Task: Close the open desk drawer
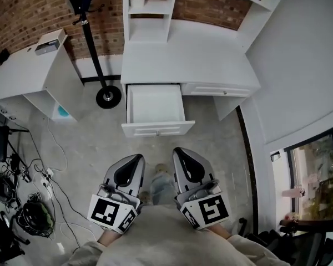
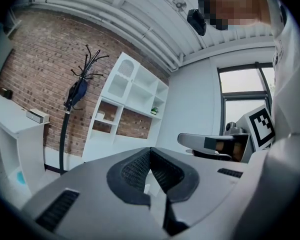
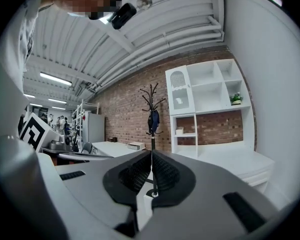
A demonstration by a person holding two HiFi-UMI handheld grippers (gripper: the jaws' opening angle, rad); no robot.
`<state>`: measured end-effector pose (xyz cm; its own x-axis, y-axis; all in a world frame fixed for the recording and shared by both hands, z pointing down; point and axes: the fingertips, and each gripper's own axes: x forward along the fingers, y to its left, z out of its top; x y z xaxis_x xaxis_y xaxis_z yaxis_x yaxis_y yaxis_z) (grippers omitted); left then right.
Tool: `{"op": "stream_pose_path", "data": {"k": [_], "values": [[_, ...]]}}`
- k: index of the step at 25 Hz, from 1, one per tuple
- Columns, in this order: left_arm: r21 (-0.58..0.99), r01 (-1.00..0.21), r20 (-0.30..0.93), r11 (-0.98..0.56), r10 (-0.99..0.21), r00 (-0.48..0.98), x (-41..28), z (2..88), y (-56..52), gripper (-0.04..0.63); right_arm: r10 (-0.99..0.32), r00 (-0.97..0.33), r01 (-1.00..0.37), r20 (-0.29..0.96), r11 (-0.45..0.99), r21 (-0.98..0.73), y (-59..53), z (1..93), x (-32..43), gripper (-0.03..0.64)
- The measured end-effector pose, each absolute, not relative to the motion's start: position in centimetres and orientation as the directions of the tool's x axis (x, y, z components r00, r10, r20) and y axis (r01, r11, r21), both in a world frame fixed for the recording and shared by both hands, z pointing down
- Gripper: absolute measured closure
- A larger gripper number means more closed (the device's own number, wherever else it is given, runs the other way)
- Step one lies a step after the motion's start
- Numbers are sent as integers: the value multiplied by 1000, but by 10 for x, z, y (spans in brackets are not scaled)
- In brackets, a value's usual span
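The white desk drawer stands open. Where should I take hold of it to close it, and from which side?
Use the front panel of the drawer, at its middle, coming from the person's side. That panel is broad and flat and faces that way, and the box runs straight back under the desk; a centred push should not skew it.

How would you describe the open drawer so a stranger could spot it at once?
Find the white desk against the brick wall. Under its top, the open drawer juts out, its white inside showing. The closed drawer beside it, on the head view's right, sits flush.
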<state>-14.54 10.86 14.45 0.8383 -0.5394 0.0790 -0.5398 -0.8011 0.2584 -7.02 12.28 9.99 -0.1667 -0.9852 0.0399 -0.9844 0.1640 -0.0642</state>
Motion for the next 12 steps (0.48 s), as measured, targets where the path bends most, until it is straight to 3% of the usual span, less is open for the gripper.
{"op": "stream_pose_path", "data": {"k": [12], "values": [[274, -643, 63, -716, -653, 754, -60, 138, -11, 578, -934, -353, -934, 58, 348, -82, -11, 104, 4, 586]]}}
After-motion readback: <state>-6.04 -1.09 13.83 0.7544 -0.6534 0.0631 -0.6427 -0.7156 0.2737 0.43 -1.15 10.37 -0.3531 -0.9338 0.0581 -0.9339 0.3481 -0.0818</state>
